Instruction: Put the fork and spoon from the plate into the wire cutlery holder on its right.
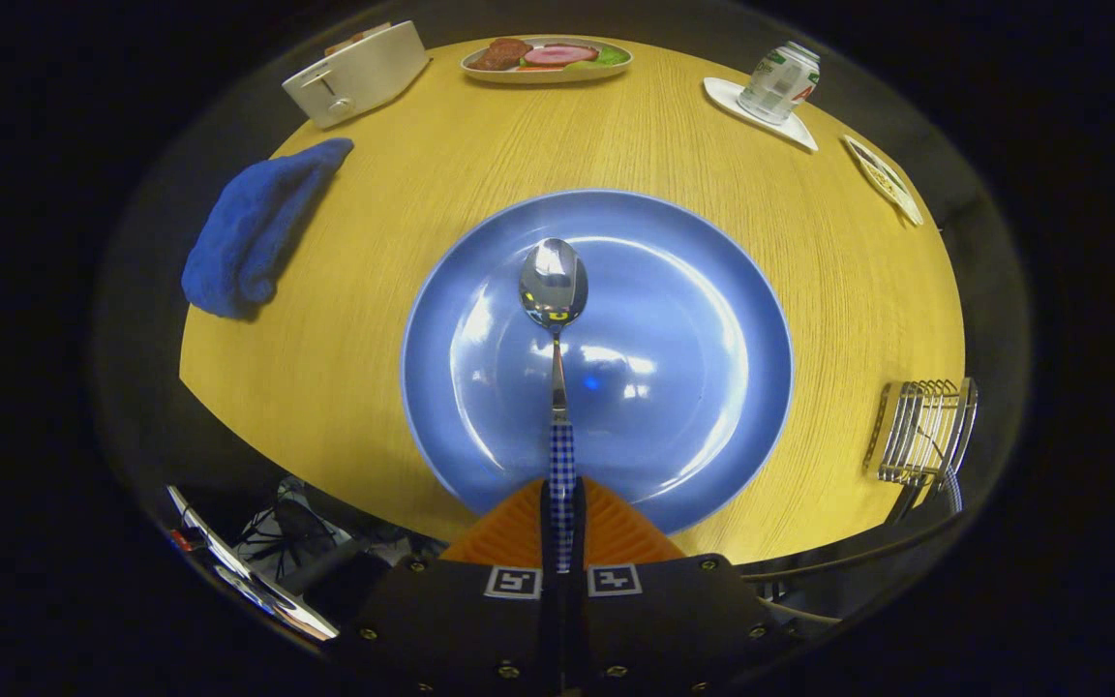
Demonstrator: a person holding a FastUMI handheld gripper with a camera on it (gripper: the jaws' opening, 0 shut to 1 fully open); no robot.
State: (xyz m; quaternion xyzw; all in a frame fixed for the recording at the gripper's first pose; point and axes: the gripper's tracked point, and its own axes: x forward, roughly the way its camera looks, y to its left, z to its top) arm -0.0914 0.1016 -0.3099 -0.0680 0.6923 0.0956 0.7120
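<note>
Steel spoon (555,319) — checked handle pinched between both fingers of the gripper (562,528), bowl pointing ahead over the plate (712,290) at centre frame, likely for carrying. Holder (925,431) is waiting at right, a handle already showing below it.

Your gripper (562,513) sits over near rim of plate (596,358), pointing straight across its middle. Both fingers (616,532) closed together, ribbed pads pressing checked handle of spoon (555,290) from either side. Spoon runs straight ahead from fingertips, bowl over plate centre. Fingers level, no tilt visible. Your hand not visible.
</note>
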